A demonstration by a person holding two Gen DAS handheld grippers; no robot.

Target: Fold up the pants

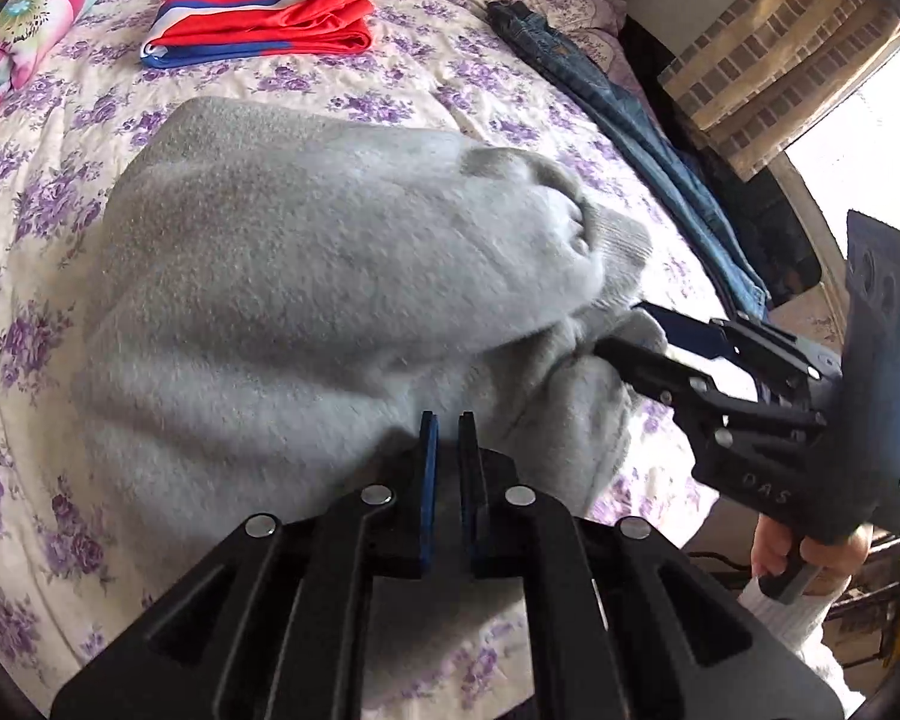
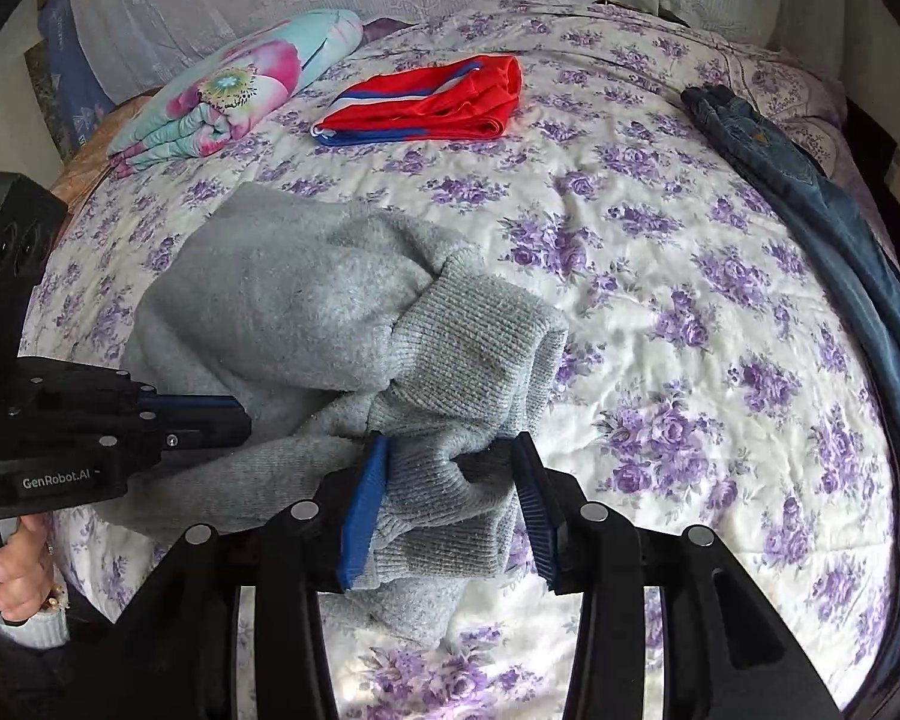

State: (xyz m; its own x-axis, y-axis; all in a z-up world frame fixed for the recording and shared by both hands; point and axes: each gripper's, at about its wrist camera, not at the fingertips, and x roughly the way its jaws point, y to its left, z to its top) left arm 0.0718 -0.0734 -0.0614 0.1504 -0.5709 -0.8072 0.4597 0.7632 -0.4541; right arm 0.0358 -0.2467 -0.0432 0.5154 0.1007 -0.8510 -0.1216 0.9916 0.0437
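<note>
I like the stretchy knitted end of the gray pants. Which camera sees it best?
The right wrist view: the ribbed cuff of the gray pants sits close, its knit sharp, just above the right gripper. The left wrist view shows it blurred and partly hidden.
</note>
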